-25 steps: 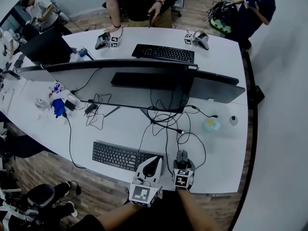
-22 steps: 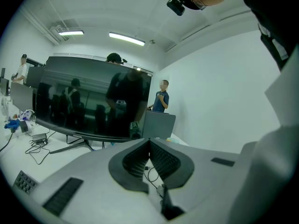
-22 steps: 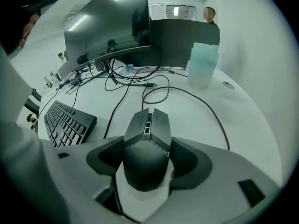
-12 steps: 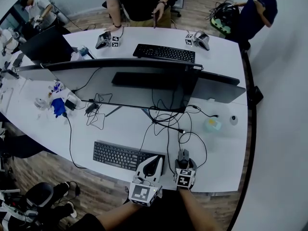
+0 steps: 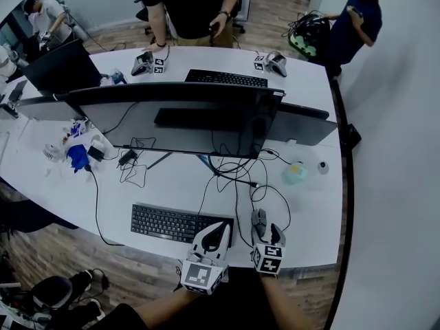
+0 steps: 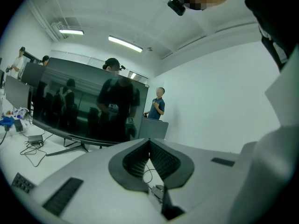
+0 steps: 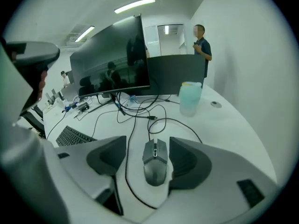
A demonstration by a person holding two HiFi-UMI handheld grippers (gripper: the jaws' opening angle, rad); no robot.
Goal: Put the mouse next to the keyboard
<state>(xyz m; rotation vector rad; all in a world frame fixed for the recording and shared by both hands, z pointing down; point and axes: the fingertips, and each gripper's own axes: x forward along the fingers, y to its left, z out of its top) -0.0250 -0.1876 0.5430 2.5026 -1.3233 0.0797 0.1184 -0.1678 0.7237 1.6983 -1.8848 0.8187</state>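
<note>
At the near edge of a white office table (image 5: 309, 218), the right gripper (image 7: 148, 148) straddles a grey wired mouse (image 7: 155, 164). Its jaws stand apart: the right one looks just beside the mouse's flank, the left one well off it. The mouse sits at 3 o'clock of the black keyboard (image 5: 172, 223), near its right end, so little travel appears to remain. The left gripper (image 6: 149, 143), jaws pressed together on nothing, hovers over that end of the keyboard, at 9 o'clock of the mouse. The step in hand looks like taking hold of the mouse. Done well, both jaws meet the flanks evenly, so the body does not twist. The mouse cable (image 7: 135, 120) needs care: it runs toward 12 o'clock, then loops back through the gap on the left jaw's side, where it could get pinched. A low slide toward 9 o'clock should suit better than a lift, given the tangle of leads under the monitor (image 5: 179, 119). The left gripper probably has to clear the spot first.
</note>
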